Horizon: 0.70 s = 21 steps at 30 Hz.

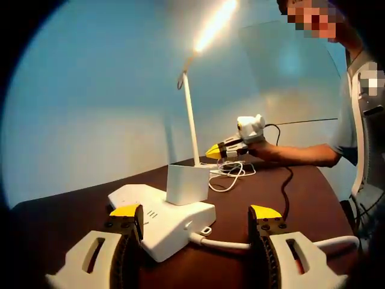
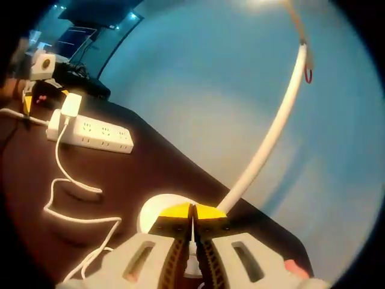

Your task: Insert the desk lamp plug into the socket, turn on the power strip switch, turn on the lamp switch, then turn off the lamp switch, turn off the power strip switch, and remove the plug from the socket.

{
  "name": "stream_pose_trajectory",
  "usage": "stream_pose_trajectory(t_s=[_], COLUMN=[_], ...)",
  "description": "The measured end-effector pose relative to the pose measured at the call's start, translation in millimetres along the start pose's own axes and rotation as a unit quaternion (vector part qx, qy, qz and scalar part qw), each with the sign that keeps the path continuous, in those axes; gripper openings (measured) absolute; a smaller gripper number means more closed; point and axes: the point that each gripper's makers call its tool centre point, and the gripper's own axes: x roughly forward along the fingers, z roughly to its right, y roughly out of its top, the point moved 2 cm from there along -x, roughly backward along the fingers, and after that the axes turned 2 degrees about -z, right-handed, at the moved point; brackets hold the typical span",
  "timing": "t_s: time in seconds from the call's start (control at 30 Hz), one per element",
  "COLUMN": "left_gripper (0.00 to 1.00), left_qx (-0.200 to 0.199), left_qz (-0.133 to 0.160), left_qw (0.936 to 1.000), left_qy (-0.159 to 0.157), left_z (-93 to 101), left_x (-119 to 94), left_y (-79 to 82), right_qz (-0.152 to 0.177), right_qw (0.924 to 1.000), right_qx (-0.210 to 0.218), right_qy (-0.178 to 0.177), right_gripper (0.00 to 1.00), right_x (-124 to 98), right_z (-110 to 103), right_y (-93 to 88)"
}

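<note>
The lamp [image 1: 191, 114] glows, so the right tongs [image 2: 192, 212], pressed together, sit right on its base [image 2: 157, 212] at the switch. The left tongs [image 1: 195, 221] hang spread, power strip [image 1: 162, 220] and plug [image 1: 183, 183] between them, likely steadying it.

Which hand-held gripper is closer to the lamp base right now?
Right. The right hand-held gripper sits shut directly over the lamp base. The left hand-held gripper is open beside the power strip, farther away.
</note>
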Motion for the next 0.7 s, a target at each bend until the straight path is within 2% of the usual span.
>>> stream_pose_trajectory(t_s=[0.1,0.37,0.47,0.7], left_gripper=[0.68,0.68,0.68,0.69], left_qx=[0.000,-0.006,-0.016,-0.023], left_qz=[0.000,0.009,-0.005,0.007], left_qw=[1.0000,0.9999,0.9998,0.9997], left_qy=[0.000,0.001,-0.013,0.000], left_z=[0.8,0.8,3.2,7.0], left_x=[-0.1,-0.3,0.6,-3.4], left_y=[0.3,3.6,0.9,15.3], right_qz=[-0.001,0.014,0.008,0.015], right_qw=[1.0000,0.9986,0.9981,0.9965], right_qx=[0.000,0.050,0.060,0.079], right_qy=[0.001,0.004,0.008,0.022], right_gripper=[0.03,0.03,0.03,0.08], right_x=[-1.3,-8.5,-13.4,-34.2], right_z=[-1.4,9.8,14.3,19.0], right_y=[1.5,13.2,19.1,33.1])
